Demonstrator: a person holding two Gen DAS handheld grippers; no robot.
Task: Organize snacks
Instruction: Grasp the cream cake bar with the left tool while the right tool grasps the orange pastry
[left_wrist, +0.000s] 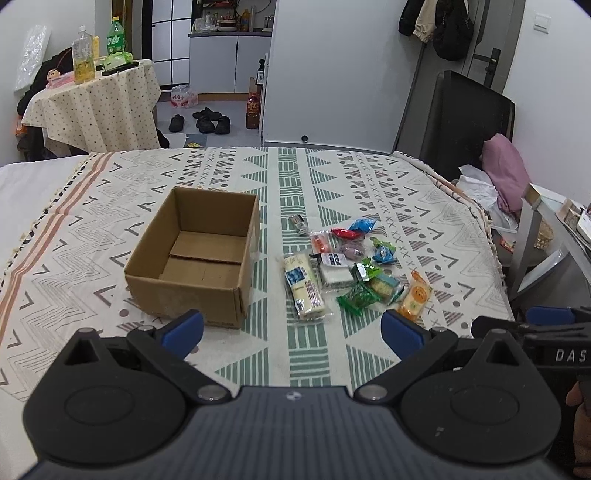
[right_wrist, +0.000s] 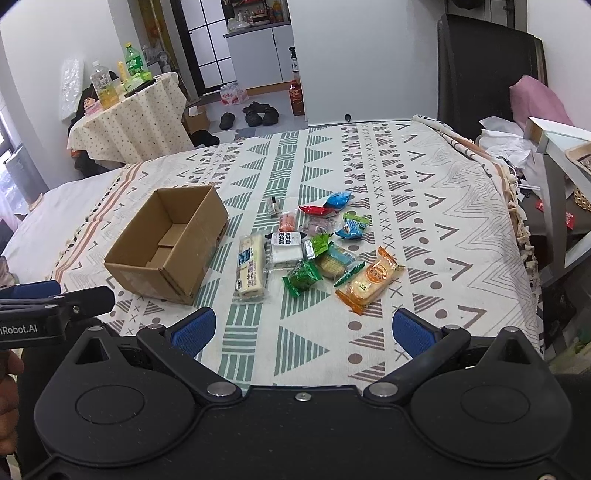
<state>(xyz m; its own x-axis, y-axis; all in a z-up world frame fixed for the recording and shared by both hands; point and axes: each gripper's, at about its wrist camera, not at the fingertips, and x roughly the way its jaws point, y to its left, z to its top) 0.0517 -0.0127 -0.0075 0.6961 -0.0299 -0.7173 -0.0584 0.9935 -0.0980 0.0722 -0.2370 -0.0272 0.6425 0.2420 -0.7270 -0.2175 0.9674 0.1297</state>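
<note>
Looking, left wrist: I am holding the left gripper (left_wrist: 291, 332) spread wide and empty; the cardboard box (left_wrist: 195, 254) is sitting ahead-left, the snack pile (left_wrist: 343, 266) ahead-right.
Looking, right wrist: I am keeping the right gripper (right_wrist: 303, 330) wide apart, gripping nothing; the orange packet (right_wrist: 371, 280) is lying nearest, just ahead-right, long axis diagonal.
Judging: the right hand is nearer the snacks.

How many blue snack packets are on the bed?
2. One blue packet lies at the pile's far edge by the red one; another sits just nearer. More may be hidden.
</note>
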